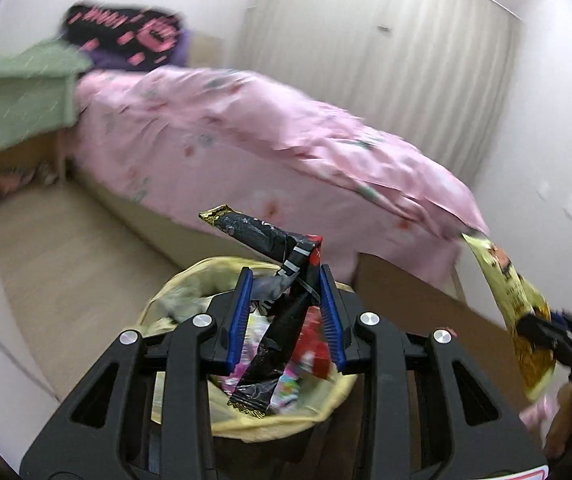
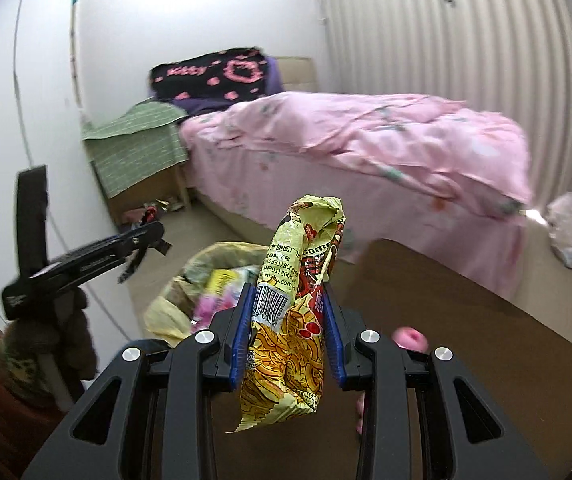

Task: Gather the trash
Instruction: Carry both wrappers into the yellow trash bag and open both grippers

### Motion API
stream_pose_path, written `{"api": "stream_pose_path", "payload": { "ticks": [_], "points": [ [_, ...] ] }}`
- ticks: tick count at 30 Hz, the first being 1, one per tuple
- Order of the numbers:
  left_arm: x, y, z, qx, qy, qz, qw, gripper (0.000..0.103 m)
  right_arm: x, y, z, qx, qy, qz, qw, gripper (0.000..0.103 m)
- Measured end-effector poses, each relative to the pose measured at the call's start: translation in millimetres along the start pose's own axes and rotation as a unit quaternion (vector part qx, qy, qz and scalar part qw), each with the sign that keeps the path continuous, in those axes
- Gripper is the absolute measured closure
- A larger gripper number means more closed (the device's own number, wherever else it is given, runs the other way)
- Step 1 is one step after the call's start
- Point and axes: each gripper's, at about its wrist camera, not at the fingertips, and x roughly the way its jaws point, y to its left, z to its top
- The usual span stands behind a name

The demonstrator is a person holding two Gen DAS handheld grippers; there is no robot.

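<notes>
Black wrapper (image 1: pixel 269 280) in left gripper (image 1: pixel 286 276)

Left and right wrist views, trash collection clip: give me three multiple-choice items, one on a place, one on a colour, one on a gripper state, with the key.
1. Where does the trash bin sit in the left wrist view?
A. On the bed
B. Right below the left gripper
C. On the green-covered stand

2. What is the main colour of the wrapper in the right gripper?
A. Yellow
B. Black
C. Blue

3. What state is the left gripper in?
A. Open and holding nothing
B. Shut on a black wrapper
C. Shut on a pink ball

Key: 1 B, the bin's yellow liner rim shows under the left gripper. 2 A, the yellow noodle wrapper sits between the blue pads of the right gripper. 3 B, the black wrapper is pinched between the pads.
</notes>
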Motion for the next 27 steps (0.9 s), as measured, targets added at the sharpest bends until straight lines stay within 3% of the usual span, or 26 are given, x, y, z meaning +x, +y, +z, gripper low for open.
{"api": "stream_pose_path", "payload": {
  "ticks": [4, 8, 11, 14, 20, 27],
  "points": [
    [31, 14, -9, -0.026, 0.033, -0.006, 0.9991, 0.072, 55, 9, 13, -0.032, 0.035, 0.047, 0.998, 0.072],
    [71, 10, -25, 0.001, 0.083, -0.019, 0.9964, 0.072, 105, 3, 23, -0.029, 0.064, 0.069, 0.995, 0.072],
    [107, 8, -46, 0.025, 0.146, 0.016, 0.9889, 0.072, 138, -4, 28, -0.012, 0.083, 0.087, 0.993, 0.072],
    [128, 16, -60, 0.032, 0.174, 0.043, 0.9834, 0.072, 167, -6, 27, -0.003, 0.108, 0.109, 0.988, 0.072],
    [127, 25, -62, 0.017, 0.173, 0.051, 0.9835, 0.073, 222, -3, 13, -0.007, 0.171, 0.13, 0.977, 0.072],
    [122, 31, -60, 0.004, 0.172, 0.049, 0.9839, 0.072, 244, -7, -3, 0.004, 0.207, 0.124, 0.97, 0.072]
  ]
}}
